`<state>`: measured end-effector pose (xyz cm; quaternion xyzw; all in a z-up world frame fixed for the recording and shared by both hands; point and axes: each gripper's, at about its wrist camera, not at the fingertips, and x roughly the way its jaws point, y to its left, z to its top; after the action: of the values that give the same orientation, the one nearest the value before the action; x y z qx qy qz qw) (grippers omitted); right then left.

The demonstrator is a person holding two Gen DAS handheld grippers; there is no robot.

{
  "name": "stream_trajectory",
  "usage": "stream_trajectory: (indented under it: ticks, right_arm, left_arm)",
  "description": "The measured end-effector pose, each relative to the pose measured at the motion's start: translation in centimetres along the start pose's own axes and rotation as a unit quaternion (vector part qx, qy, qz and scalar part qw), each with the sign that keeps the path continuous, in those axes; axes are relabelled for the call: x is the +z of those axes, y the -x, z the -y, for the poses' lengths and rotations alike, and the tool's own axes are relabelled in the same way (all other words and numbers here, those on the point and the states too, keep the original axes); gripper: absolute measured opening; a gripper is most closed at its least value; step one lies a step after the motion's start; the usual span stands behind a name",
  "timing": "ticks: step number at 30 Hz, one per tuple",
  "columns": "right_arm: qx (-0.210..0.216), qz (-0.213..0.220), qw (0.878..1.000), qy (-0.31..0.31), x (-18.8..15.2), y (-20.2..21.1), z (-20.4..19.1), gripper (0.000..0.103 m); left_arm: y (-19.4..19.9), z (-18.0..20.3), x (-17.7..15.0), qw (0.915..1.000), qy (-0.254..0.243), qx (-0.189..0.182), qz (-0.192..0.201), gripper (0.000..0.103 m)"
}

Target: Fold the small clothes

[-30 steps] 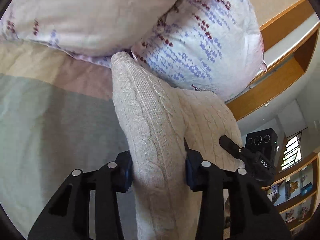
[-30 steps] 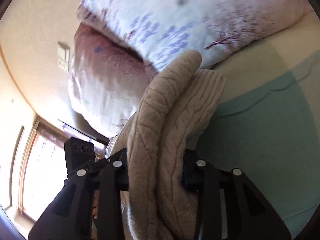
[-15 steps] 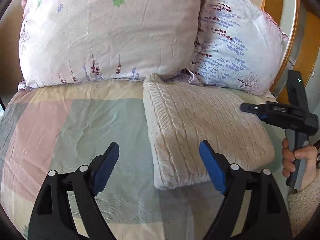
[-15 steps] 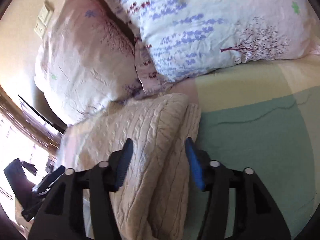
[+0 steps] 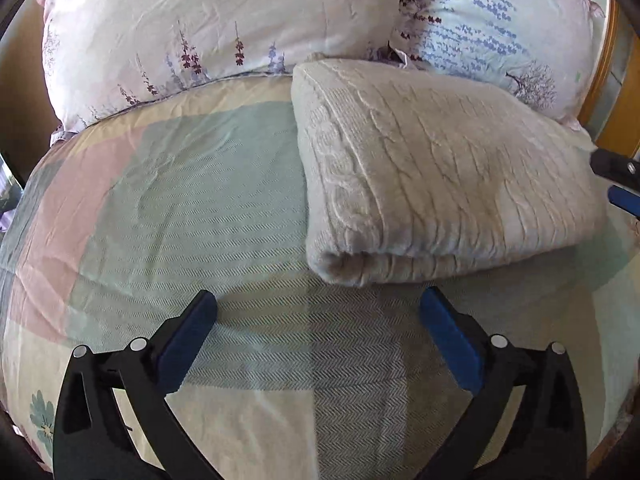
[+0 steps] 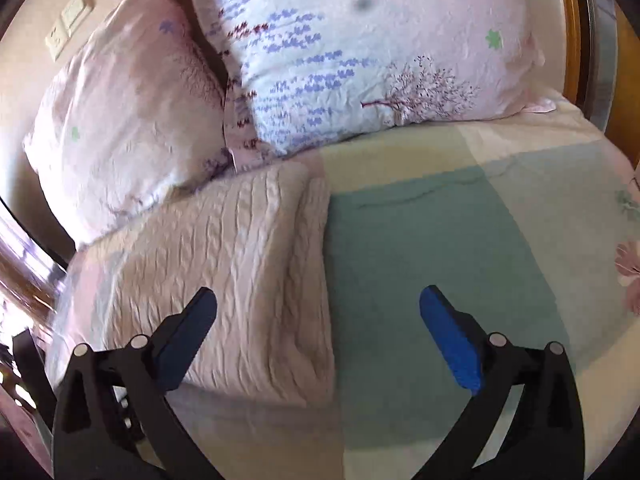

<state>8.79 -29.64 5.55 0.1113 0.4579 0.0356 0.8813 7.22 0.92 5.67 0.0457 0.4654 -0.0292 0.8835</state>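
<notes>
In the left wrist view, the left gripper (image 5: 318,312) is now standing wide open and holding nothing, where a second ago its fingers were clamped on the knit. The folded sweater (image 5: 440,184) is lying flat on the bed (image 5: 192,208), filling the upper right of the frame, its rolled near edge just above the fingertips and its far edge touching the two pillows (image 5: 224,20). The tips of the right gripper (image 5: 618,184) are peeking in at the right edge, just beside the sweater's right end.

In the right wrist view, the right gripper (image 6: 318,312) is likewise spread wide and gripping nothing, having let go of the bundle it was pinching a second ago. The sweater is sitting in the lower left of the frame, its left finger (image 6: 188,332) hovering over the knit while the right finger (image 6: 452,336) is over bare bedspread.

Both releases suggest the fold is finished and the garment is set down as a tidy rectangle; this piece is probably done.
</notes>
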Motion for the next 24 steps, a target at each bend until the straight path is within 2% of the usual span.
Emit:
stream_trajectory:
  ticks: [2,6,12,24]
  right_arm:
    - [0.004,-0.012,0.999,0.040,-2.3,-0.3,-1.1,0.101]
    - [-0.015,-0.029,0.994,0.101,-4.9,-2.1,-4.3,0.101]
    - [-0.059,-0.039,0.992,0.105,-5.5,-4.3,-6.1,0.101]
    - [-0.060,-0.037,0.992,0.101,-5.8,-4.1,-6.0,0.101]
  left_arm:
    - [0.3,0.6,-0.2,0.9998,-0.014,0.015,0.002,0.102]
    - [0.5,0.3,-0.7,1.0000,-0.002,0.001,-0.002,0.102]
    - [0.6,0.3,-0.7,1.0000,-0.002,0.000,-0.003,0.102]
    - [0.5,0.2,-0.7,1.0000,-0.002,-0.001,-0.003,0.102]
